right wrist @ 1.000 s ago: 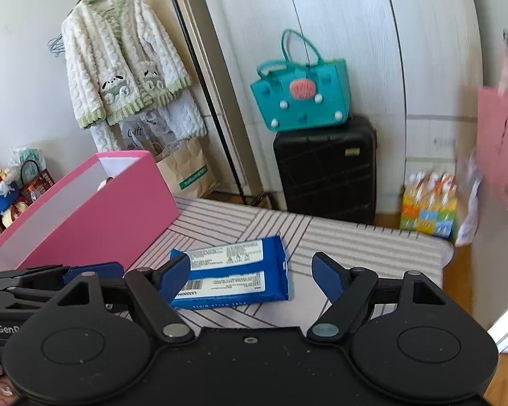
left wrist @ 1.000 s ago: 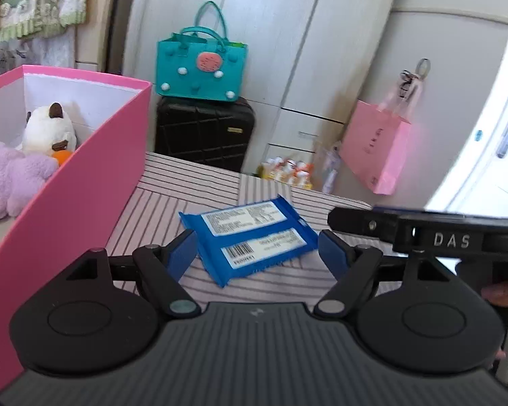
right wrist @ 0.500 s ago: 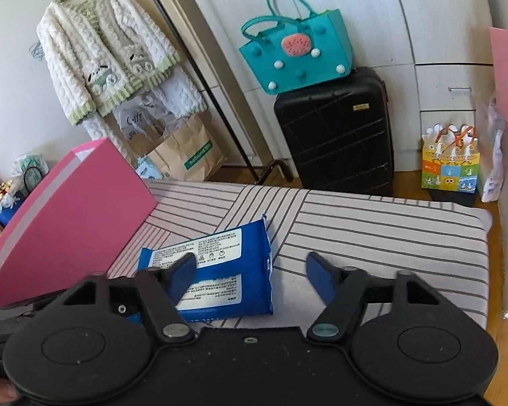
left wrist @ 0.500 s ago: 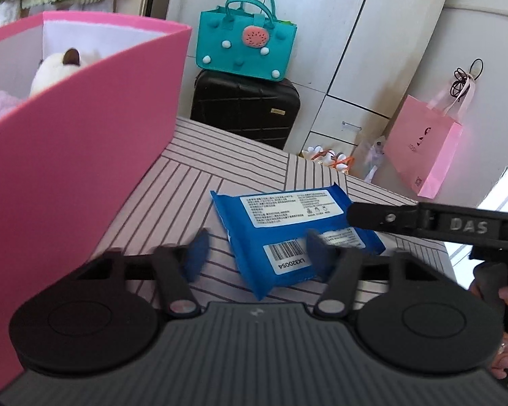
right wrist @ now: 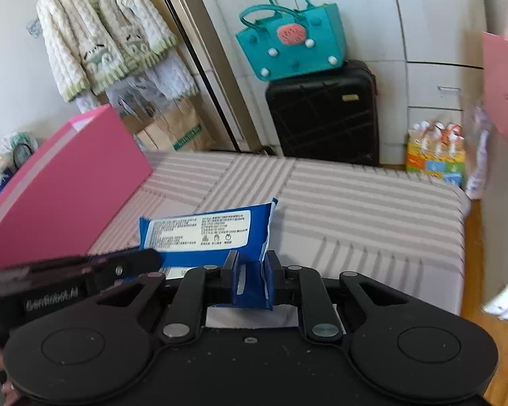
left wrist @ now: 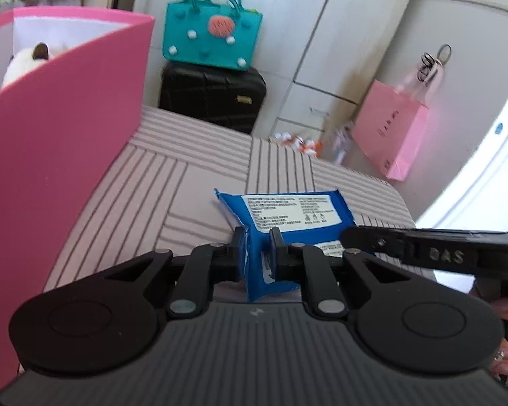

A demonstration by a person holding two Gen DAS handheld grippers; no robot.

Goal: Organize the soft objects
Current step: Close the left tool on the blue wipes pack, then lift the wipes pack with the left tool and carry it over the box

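Here both grippers pinch the blue wipes pack [left wrist: 284,220]: left gripper [left wrist: 255,247] clamps its near left corner, right gripper [right wrist: 250,270] its near right corner, over the striped table [left wrist: 193,155]. White label print too small to read. "DAS" legible on right tool, left view; "GenRobot.AI" on left tool, right view. Pink box [left wrist: 57,135] stands left; plush toy [left wrist: 27,64] shows only in left view, cardigan [right wrist: 101,30] only in right view.

We saw a teal tote [right wrist: 289,42] w/ strawberry patch atop a black suitcase [right wrist: 323,113]. Cream-green cardigan [right wrist: 101,30] hung on a rack, brown paper bags below. Pink gift bag [left wrist: 391,135] hung by white wardrobe doors [left wrist: 325,23].
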